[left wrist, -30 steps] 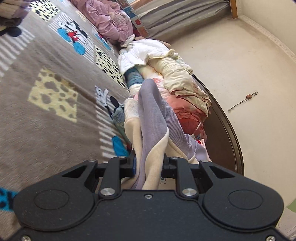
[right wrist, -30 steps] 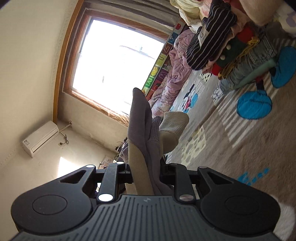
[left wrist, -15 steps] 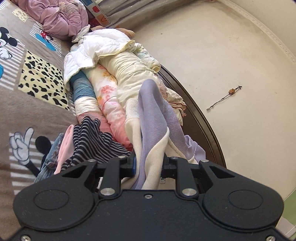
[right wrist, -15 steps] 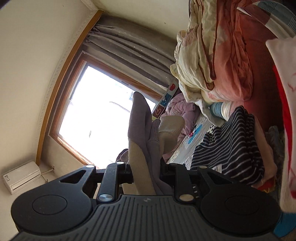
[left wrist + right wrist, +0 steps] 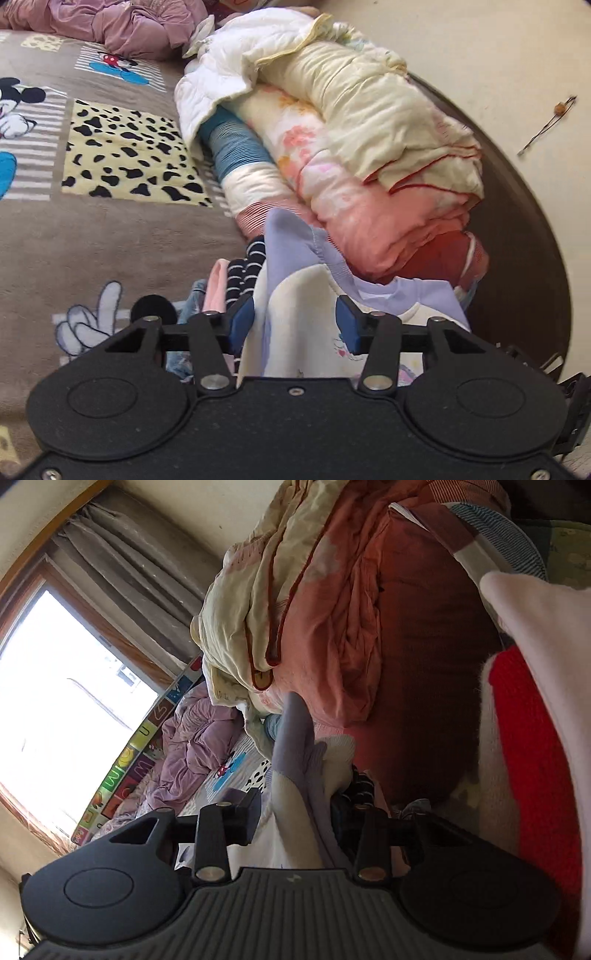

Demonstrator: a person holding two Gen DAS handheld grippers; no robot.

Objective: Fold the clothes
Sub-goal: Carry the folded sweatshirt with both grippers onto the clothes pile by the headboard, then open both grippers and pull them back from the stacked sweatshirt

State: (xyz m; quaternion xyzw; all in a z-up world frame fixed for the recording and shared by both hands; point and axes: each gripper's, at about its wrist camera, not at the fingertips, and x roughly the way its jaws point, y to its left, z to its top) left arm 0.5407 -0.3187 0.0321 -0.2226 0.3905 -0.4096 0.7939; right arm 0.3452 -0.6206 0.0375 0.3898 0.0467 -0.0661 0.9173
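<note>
A lilac and cream garment [image 5: 295, 295] lies between the fingers of my left gripper [image 5: 295, 325], whose jaws now stand apart around the loose cloth. The same garment [image 5: 295, 775] shows in the right wrist view, between the parted jaws of my right gripper [image 5: 295, 808]. It rests over a heap of clothes at the bed's edge: a black and white striped piece [image 5: 247, 269], a pink piece [image 5: 216, 291] and denim [image 5: 184, 362].
Rolled quilts, cream [image 5: 373, 122] and pink-red [image 5: 388, 229], lie along the dark bed frame [image 5: 517, 240]. A brown cartoon blanket [image 5: 92, 229] covers the bed. A mauve duvet [image 5: 195, 753] lies by the window [image 5: 62, 686]. A red and white garment [image 5: 532, 794] hangs at right.
Both grippers have opened and released their grip on the lilac and cream garment. Both have dropped towards the clothes heap beside the quilts.
</note>
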